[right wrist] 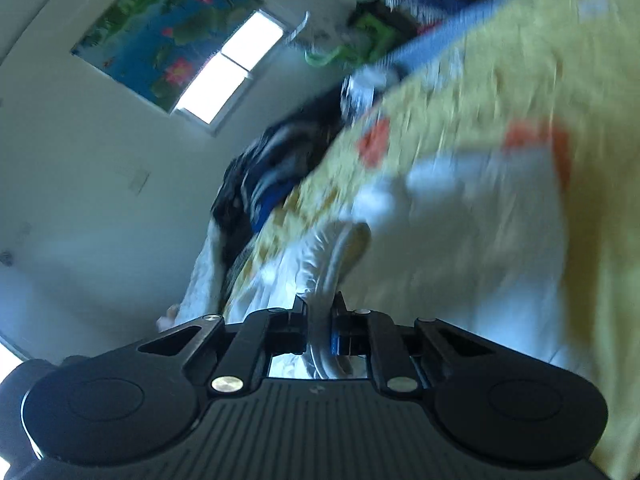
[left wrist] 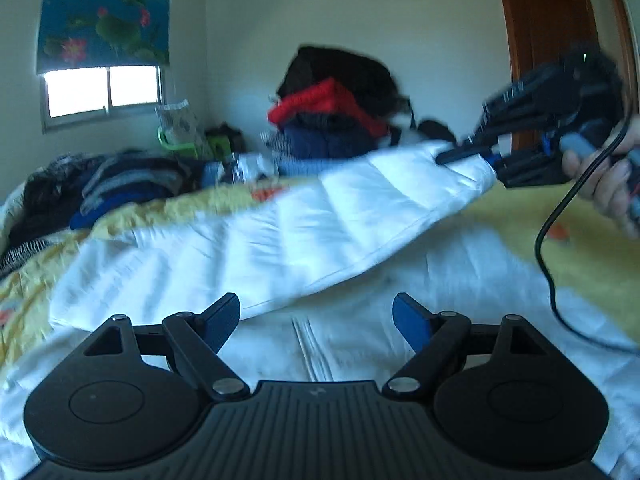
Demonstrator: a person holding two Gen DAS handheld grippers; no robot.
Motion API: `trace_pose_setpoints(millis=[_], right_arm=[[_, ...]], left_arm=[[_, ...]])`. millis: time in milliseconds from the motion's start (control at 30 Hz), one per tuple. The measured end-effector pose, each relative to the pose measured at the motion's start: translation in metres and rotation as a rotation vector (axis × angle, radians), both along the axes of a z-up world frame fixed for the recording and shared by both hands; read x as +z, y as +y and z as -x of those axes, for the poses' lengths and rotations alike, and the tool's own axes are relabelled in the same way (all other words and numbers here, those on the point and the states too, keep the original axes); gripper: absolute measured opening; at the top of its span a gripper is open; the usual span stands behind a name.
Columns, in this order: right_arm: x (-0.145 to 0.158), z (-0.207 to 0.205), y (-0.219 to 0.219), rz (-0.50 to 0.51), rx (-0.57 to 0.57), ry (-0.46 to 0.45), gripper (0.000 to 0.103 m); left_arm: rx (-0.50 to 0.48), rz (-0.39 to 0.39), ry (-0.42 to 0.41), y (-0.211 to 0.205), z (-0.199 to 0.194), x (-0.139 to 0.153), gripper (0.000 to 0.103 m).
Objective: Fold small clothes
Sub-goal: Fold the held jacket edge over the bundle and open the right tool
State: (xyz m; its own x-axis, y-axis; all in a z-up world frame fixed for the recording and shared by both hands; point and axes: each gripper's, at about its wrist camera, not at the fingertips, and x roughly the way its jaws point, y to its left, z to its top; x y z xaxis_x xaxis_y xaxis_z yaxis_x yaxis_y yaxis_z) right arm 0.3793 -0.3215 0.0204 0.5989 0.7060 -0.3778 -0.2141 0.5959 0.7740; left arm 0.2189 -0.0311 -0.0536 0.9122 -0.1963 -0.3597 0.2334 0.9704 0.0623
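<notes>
A white garment [left wrist: 280, 236] lies on the yellow patterned bedspread [left wrist: 592, 240]. My left gripper [left wrist: 316, 316] is open and empty, low over the near part of the garment. My right gripper [left wrist: 452, 156] is at the right in the left wrist view, shut on the garment's far edge and lifting it into a raised flap. In the right wrist view the right gripper [right wrist: 320, 312] is shut on a fold of the white garment [right wrist: 316, 264], with the view tilted and blurred.
A pile of red, navy and black clothes [left wrist: 340, 108] sits at the back of the bed. Dark striped clothes [left wrist: 112, 188] lie at the left. A window [left wrist: 102, 90] and a wooden door [left wrist: 556, 40] are behind. A black cable [left wrist: 556, 240] hangs from the right gripper.
</notes>
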Motion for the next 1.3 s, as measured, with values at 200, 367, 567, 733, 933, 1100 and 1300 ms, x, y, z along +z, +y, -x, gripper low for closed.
trace_pose_setpoints(millis=[200, 367, 567, 733, 933, 1100, 1300], right_arm=[[-0.023, -0.025, -0.021, 0.075, -0.036, 0.095, 0.015], [-0.067, -0.022, -0.011, 0.12, -0.044, 0.17, 0.015], [-0.086, -0.018, -0.004, 0.124, -0.045, 0.194, 0.013], [-0.095, -0.024, 0.004, 0.131, -0.02, 0.208, 0.017], [-0.095, -0.026, 0.008, 0.155, -0.008, 0.186, 0.015], [-0.086, -0.021, 0.008, 0.171, -0.038, 0.156, 0.021], [-0.019, 0.013, 0.008, 0.256, -0.182, -0.115, 0.027]], left_arm=[[0.093, -0.011, -0.014, 0.017, -0.044, 0.016, 0.084], [0.14, -0.121, -0.003, 0.045, -0.098, 0.018, 0.084], [0.249, -0.041, 0.262, 0.116, -0.187, -0.014, 0.086], [0.268, 0.17, 0.341, 0.156, -0.199, -0.039, 0.099], [0.278, 0.128, 0.345, 0.151, -0.203, -0.047, 0.103], [0.297, 0.109, 0.324, 0.147, -0.199, -0.046, 0.103], [0.312, 0.119, 0.308, 0.149, -0.196, -0.045, 0.103]])
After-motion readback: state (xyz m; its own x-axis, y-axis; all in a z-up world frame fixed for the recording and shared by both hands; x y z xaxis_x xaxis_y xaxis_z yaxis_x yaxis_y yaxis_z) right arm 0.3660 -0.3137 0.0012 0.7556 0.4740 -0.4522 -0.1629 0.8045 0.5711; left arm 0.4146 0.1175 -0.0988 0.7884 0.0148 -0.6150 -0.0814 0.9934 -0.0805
